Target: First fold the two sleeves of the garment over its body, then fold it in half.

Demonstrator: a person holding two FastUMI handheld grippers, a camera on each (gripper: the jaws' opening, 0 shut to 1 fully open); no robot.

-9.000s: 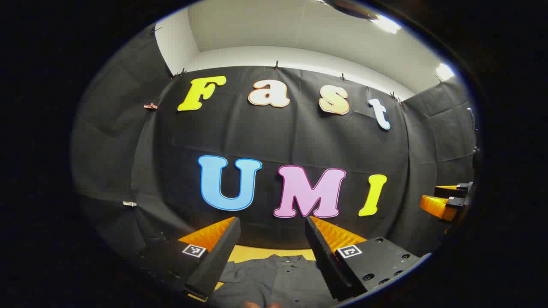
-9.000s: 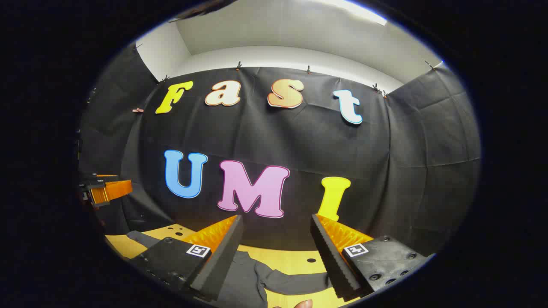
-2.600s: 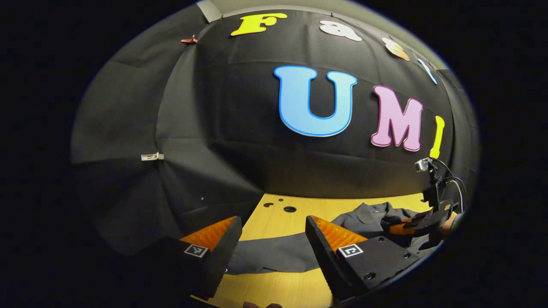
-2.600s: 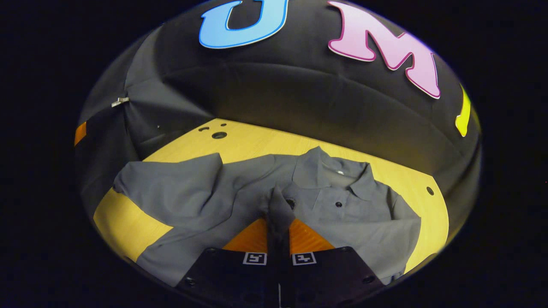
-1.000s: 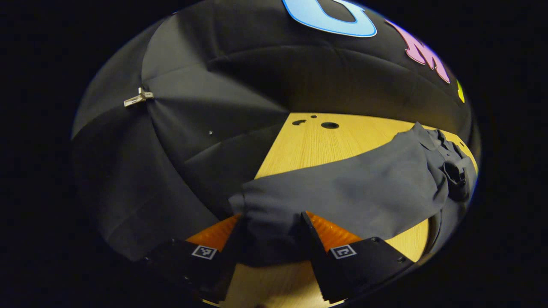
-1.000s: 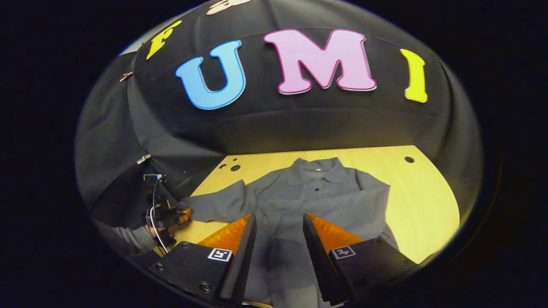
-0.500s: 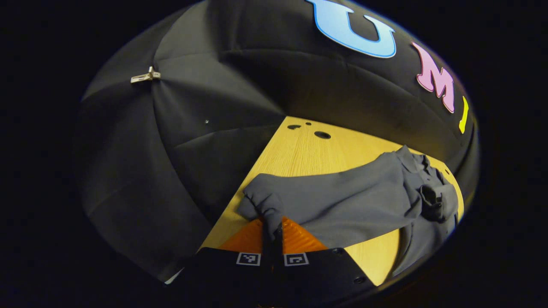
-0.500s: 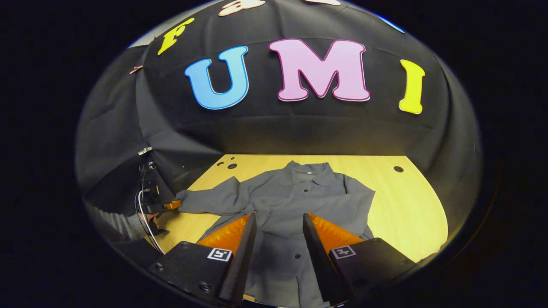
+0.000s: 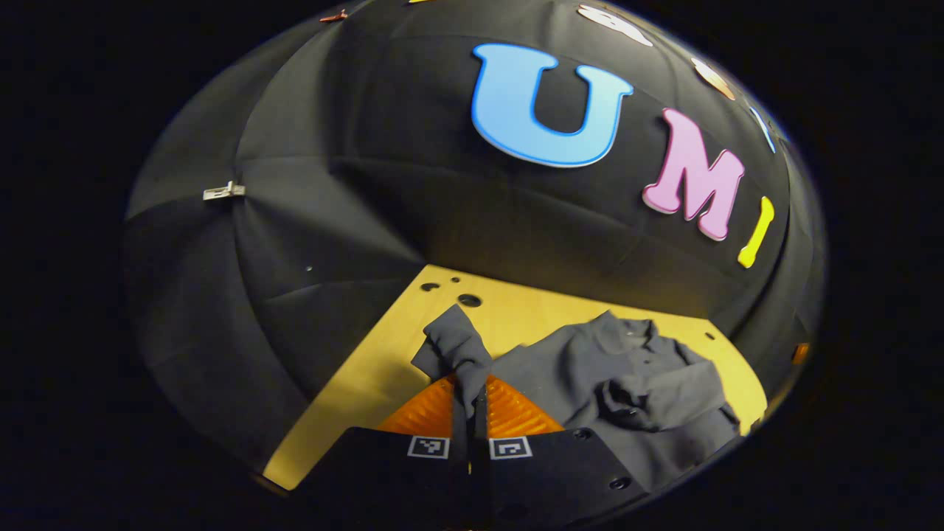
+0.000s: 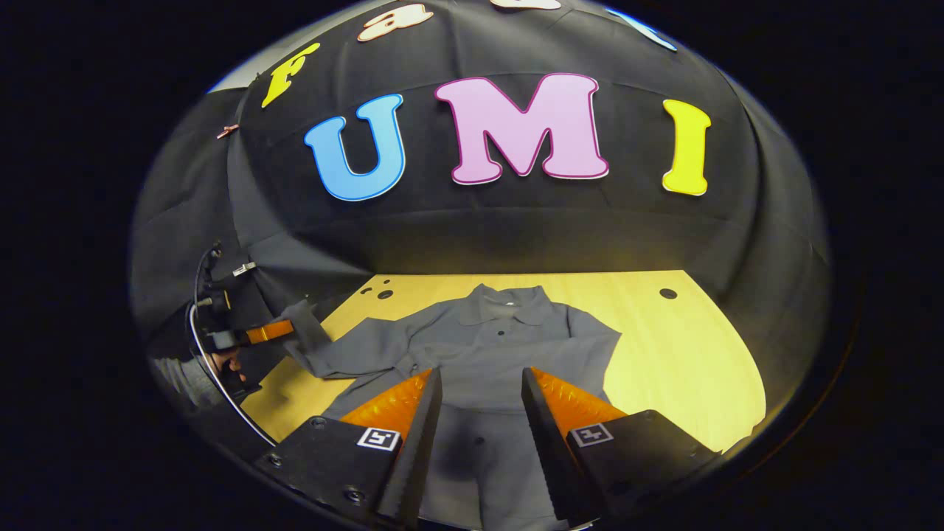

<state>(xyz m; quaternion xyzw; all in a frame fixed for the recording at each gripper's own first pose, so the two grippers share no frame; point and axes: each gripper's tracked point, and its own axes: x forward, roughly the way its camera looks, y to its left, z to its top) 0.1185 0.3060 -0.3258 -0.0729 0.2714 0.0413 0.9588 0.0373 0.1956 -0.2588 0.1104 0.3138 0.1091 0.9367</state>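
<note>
A grey button-up shirt [image 10: 501,346] lies on the wooden table [image 10: 686,369], collar toward the booth wall. One sleeve lies folded across its chest [image 9: 664,398]. My left gripper [image 9: 470,402] is shut on the cuff of the other sleeve [image 9: 457,346] and holds it lifted above the table. In the right gripper view that left gripper [image 10: 276,330] shows at the far left with the cuff [image 10: 304,324] raised, a hand behind it. My right gripper [image 10: 479,398] hovers open over the shirt's lower front, nothing between its fingers.
The table has small holes near its back left corner [image 9: 469,300] and one at the back right [image 10: 668,293]. Black cloth walls close in the table at the back and both sides. Bare wood lies right of the shirt [image 10: 708,383].
My left gripper closed on the sleeve cuff and has lifted it up off the table. My right gripper stays open above the shirt, barely moved.
</note>
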